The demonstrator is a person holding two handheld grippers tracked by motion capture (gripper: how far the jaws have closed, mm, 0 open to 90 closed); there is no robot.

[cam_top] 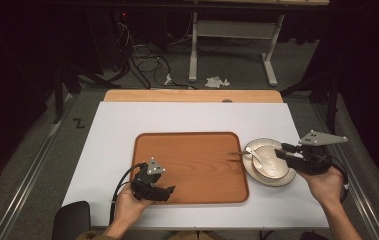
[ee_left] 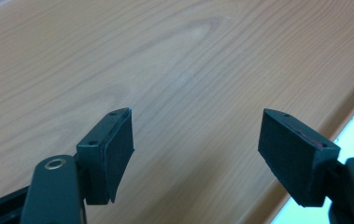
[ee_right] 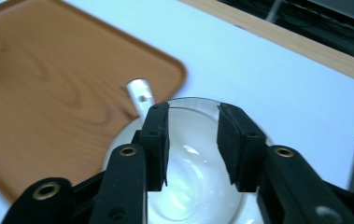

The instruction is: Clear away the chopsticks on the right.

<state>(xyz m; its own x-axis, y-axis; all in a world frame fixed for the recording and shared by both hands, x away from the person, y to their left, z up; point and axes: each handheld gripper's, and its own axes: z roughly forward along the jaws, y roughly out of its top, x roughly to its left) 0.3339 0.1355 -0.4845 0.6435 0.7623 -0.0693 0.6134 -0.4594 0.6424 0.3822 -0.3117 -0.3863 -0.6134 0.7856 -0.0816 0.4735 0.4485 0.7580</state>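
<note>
A brown wooden tray (cam_top: 192, 167) lies bare in the middle of the white tabletop. Just right of it a white bowl (cam_top: 272, 167) sits on a white plate (cam_top: 288, 178). A metal spoon (cam_top: 253, 155) rests in the bowl with its handle (ee_right: 139, 95) reaching over the tray's right rim. My right gripper (cam_top: 280, 150) hovers over the bowl (ee_right: 188, 186), open, with nothing between its jaws (ee_right: 193, 112). At the tray's near left corner, my left gripper (cam_top: 167, 192) is open just above the wood (ee_left: 174, 60), jaws wide (ee_left: 195, 121).
The white sheet (cam_top: 187, 117) covers a wooden table whose far edge (cam_top: 192, 96) shows. Beyond it are cables (cam_top: 144, 60), crumpled paper (cam_top: 216, 81) and a white desk frame (cam_top: 232, 35) on the floor. A dark chair back (cam_top: 72, 220) stands at the near left.
</note>
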